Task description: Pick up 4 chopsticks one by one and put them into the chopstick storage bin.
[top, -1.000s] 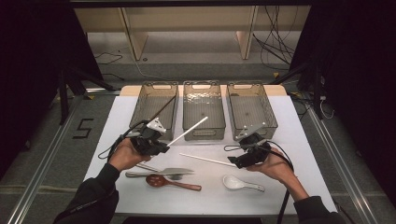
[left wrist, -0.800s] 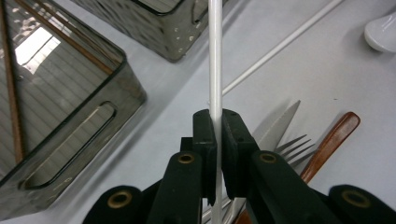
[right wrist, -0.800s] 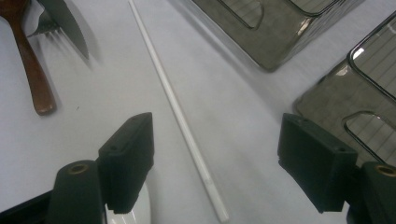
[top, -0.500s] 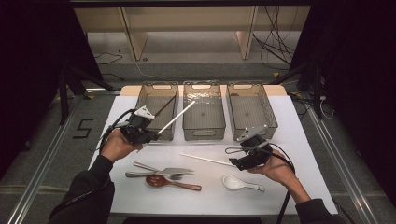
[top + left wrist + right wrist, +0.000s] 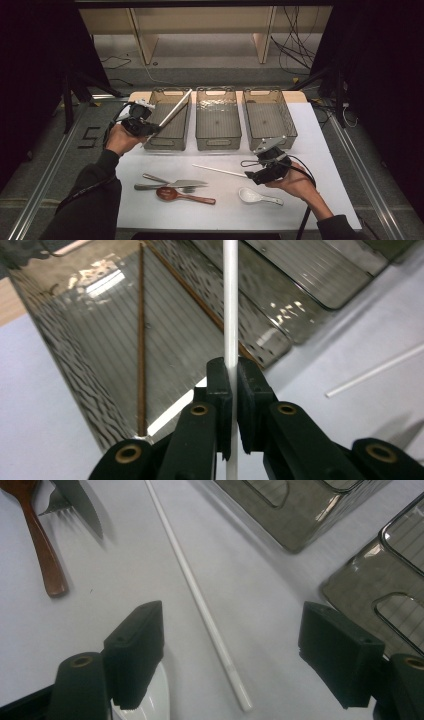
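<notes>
My left gripper (image 5: 151, 130) is shut on a white chopstick (image 5: 175, 110), which slants up over the left bin (image 5: 165, 143). In the left gripper view the jaws (image 5: 231, 375) pinch that chopstick (image 5: 231, 300) above the bin's ribbed floor, where two brown chopsticks (image 5: 141, 340) lie. My right gripper (image 5: 250, 176) hovers open over the table at the near right. A second white chopstick (image 5: 195, 587) lies flat on the table, its end between the wide-apart jaws (image 5: 235, 630); this chopstick (image 5: 220, 171) touches neither pad.
A middle bin (image 5: 218, 143) and a right bin (image 5: 291, 125) stand beside the left one. A knife and fork (image 5: 170, 184), a wooden spoon (image 5: 182, 196) and a white spoon (image 5: 252, 196) lie near the front edge.
My left gripper has carried the white chopstick left and away from me, from the table in front of the bins to over the left bin. The right gripper has stayed put.
</notes>
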Action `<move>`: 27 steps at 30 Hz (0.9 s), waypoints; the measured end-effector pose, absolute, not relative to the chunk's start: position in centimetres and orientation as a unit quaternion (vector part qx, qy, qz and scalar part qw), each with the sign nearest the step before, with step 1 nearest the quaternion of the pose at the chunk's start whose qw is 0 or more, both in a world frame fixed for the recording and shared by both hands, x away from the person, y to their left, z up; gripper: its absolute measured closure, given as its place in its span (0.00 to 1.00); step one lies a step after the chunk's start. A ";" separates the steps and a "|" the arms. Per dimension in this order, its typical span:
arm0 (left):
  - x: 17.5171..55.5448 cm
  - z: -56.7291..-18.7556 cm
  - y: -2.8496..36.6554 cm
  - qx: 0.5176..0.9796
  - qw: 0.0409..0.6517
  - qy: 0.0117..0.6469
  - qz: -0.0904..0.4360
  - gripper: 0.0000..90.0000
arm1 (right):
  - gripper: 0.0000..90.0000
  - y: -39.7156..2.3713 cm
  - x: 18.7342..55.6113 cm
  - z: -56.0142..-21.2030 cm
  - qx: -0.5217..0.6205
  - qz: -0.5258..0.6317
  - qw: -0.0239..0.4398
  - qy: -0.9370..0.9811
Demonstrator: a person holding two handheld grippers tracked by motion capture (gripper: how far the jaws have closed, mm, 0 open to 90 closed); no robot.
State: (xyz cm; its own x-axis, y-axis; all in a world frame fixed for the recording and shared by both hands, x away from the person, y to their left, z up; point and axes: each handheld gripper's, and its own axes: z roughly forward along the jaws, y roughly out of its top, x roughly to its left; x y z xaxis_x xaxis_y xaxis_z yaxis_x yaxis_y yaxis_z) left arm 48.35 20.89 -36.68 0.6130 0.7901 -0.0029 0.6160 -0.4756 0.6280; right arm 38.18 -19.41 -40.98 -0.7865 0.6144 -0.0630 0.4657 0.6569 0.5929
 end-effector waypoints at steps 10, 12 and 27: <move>51.2 -37.1 21.2 0.842 0.285 0.430 0.160 0.95 | 0.30 -19.5 38.1 -41.0 0.297 0.286 0.129 0.902; 51.7 -37.3 21.1 0.843 0.280 0.430 0.160 0.94 | 0.30 -19.5 38.1 -40.9 0.298 0.288 0.129 0.901; 54.2 -38.9 21.3 0.826 0.277 0.461 0.169 0.94 | 0.30 -19.4 38.0 -41.0 0.294 0.285 0.129 0.903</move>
State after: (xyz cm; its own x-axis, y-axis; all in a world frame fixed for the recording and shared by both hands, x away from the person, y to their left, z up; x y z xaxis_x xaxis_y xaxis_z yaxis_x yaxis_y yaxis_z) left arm 54.23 21.26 -38.94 0.5180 0.8550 0.0249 0.6676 -0.4223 0.6132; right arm 38.00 -19.42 -40.97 -0.7936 0.6050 -0.0648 0.4578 0.6639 0.5913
